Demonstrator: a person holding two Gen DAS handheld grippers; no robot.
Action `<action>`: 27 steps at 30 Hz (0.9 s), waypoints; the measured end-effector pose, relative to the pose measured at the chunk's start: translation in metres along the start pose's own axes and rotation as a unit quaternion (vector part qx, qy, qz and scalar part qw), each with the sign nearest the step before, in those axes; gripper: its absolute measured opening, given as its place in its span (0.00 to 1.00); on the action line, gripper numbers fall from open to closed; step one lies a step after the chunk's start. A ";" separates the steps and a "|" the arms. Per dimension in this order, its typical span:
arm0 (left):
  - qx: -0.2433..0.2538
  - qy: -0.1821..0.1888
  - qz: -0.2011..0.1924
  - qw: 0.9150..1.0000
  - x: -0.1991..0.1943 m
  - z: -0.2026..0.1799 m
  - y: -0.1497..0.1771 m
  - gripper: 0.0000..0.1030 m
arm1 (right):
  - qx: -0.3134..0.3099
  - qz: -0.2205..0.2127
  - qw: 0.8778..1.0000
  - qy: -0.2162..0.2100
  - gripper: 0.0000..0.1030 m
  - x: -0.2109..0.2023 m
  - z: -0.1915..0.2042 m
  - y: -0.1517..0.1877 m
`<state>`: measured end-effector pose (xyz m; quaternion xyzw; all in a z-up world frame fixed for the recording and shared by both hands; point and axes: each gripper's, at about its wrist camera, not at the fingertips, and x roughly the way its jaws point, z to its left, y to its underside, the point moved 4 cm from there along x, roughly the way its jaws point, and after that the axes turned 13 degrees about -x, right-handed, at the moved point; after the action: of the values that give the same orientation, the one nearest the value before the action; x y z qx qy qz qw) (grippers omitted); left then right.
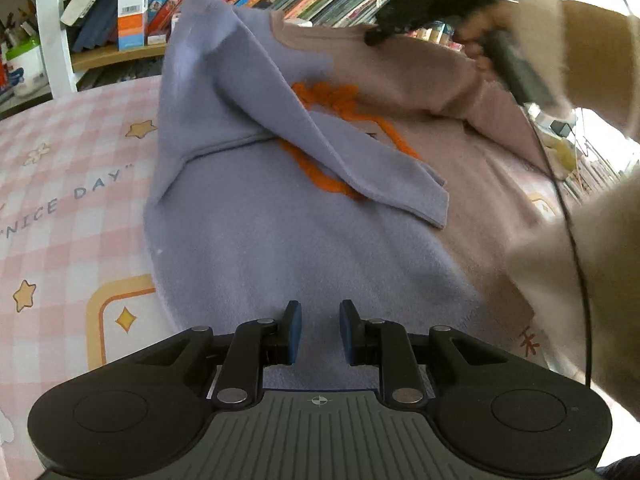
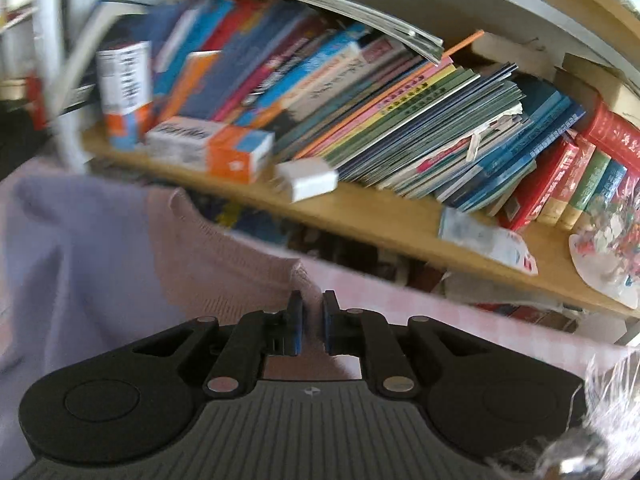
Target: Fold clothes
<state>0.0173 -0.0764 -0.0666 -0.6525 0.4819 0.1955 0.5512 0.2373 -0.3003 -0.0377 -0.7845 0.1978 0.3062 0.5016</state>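
Sweater (image 1: 280, 240) half folded, right gripper (image 2: 312, 322) blurred

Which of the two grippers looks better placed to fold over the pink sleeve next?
Right, probably. The right gripper sits at the pink edge of the sweater, fingers nearly closed around it. The left gripper hovers open over the purple hem, holding nothing.

Left tongs (image 1: 320, 330) hover parted over a lavender-and-pink sweater (image 1: 280, 240) on the checked tablecloth (image 1: 60, 200).
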 end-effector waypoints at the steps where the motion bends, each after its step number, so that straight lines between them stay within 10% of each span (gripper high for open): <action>1: 0.000 -0.001 0.001 1.000 0.000 0.000 -0.001 0.21 | 0.000 -0.001 1.000 0.014 0.33 0.007 -0.003 -0.005; 4: 0.001 -0.003 0.000 1.000 -0.001 0.001 -0.001 0.21 | 0.000 -0.018 0.997 0.071 0.69 0.008 -0.007 -0.009; 17: -0.007 -0.007 -0.007 1.000 -0.004 0.007 -0.007 0.21 | 0.078 -0.007 0.997 -0.016 0.65 -0.098 0.006 0.115; 27: -0.011 -0.024 -0.024 0.999 -0.018 0.008 -0.005 0.22 | 0.076 0.072 0.993 -0.053 0.55 -0.062 0.006 0.127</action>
<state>0.0158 -0.0617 -0.0521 -0.6645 0.4507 0.2034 0.5603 0.1117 -0.3474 -0.0823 -0.7106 0.2495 0.3663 0.5464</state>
